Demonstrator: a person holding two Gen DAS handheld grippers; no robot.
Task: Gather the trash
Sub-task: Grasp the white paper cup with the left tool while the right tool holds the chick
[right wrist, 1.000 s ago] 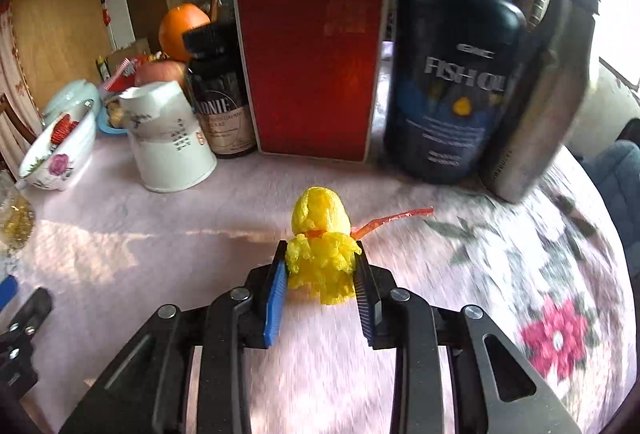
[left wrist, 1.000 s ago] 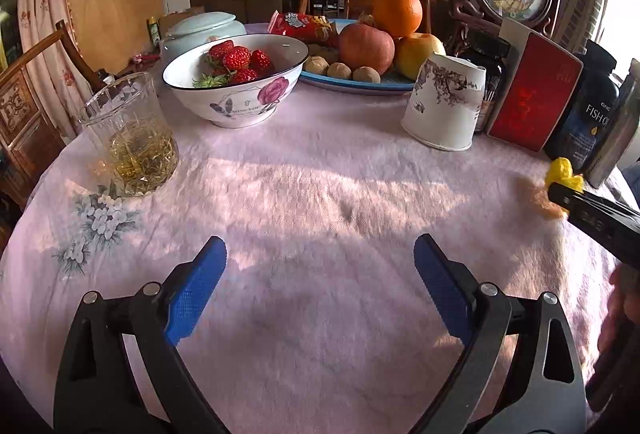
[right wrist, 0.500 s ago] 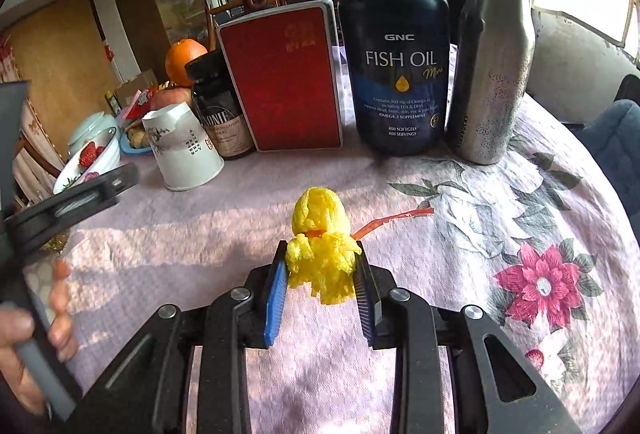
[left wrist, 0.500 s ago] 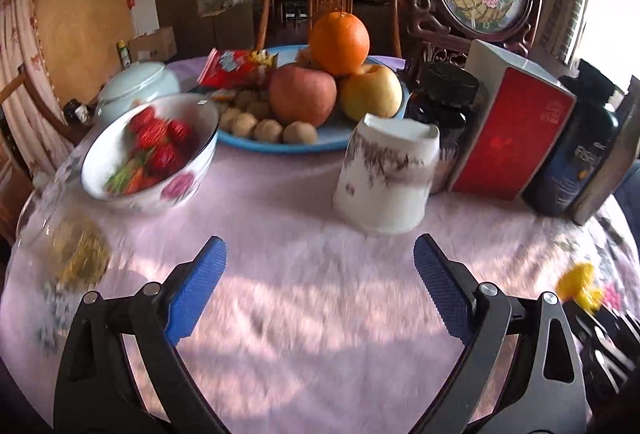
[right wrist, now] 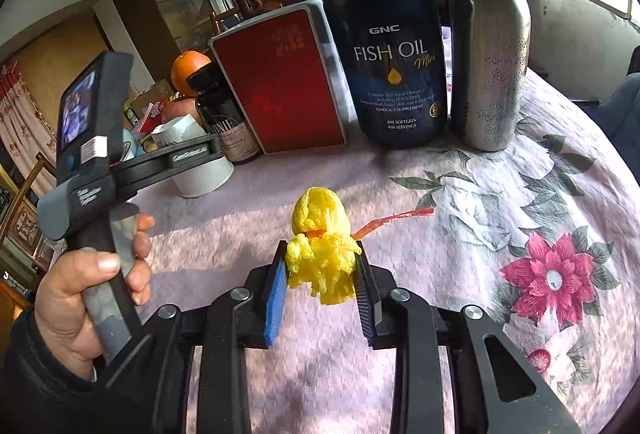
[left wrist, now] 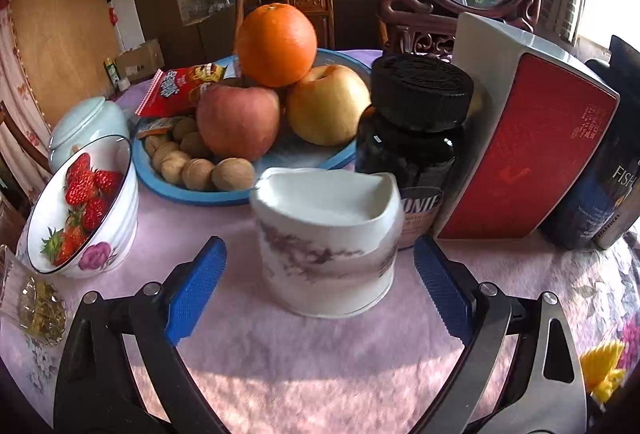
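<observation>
Left gripper (left wrist: 316, 294) now closer to paper cup (left wrist: 326, 246), fingers spread; right gripper (right wrist: 322, 270) pinching yellow wrapper (right wrist: 320, 254)
Pink floral tablecloth (right wrist: 500, 234); bottles along far edge; wooden furniture behind

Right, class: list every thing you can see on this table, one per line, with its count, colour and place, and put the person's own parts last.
orange: 1, orange, top of plate
apples: 2, red and yellow, on plate
walnuts: several, brown, plate front
plate: 1, blue, centre
strawberry bowl: 1, white, left
paper cup: 1, white, dented, before left tongs
dark jar: 1, black, behind cup
red box: 1, red
fish oil bottle: 1, navy
flask: 1, steel, right
yellow wad: 1, in right tongs
left tongs: open
right tongs: shut on wad
left hand: on handle
</observation>
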